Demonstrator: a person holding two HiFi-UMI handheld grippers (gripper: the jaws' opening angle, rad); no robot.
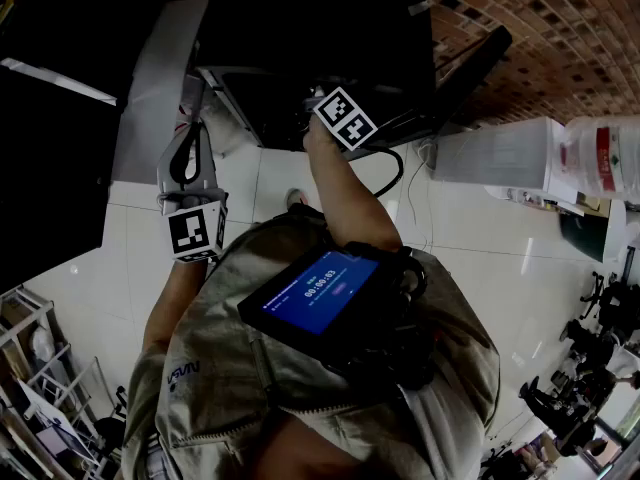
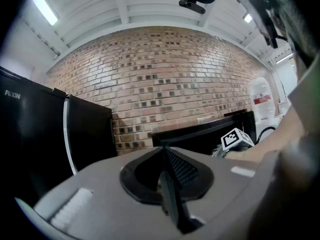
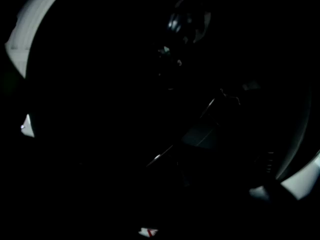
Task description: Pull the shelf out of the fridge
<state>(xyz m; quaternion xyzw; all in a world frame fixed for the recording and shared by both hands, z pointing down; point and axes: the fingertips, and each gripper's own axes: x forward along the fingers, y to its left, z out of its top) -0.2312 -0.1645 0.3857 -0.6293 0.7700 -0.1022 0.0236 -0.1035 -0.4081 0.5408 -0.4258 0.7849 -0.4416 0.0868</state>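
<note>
The black fridge (image 1: pixel 300 38) stands open at the top of the head view, its door (image 1: pixel 150 98) swung out to the left. My right gripper (image 1: pixel 340 118) reaches into the dark interior, and only its marker cube and the hand behind it show. The right gripper view is nearly black. A faint slanted glassy edge (image 3: pixel 200 134) shows there, perhaps the shelf, and the jaws cannot be made out. My left gripper (image 1: pixel 190 138) hangs beside the door's edge and touches nothing. It points up at the brick wall, its pads (image 2: pixel 167 184) together with nothing between them.
A white water dispenser with a bottle (image 1: pixel 600 158) stands at the right by the brick wall (image 1: pixel 540 28). A cable (image 1: pixel 400 173) trails over the white tiled floor (image 1: pixel 480 258). Wire racks (image 1: pixel 40 388) sit bottom left. A tablet (image 1: pixel 320 293) hangs on the person's chest.
</note>
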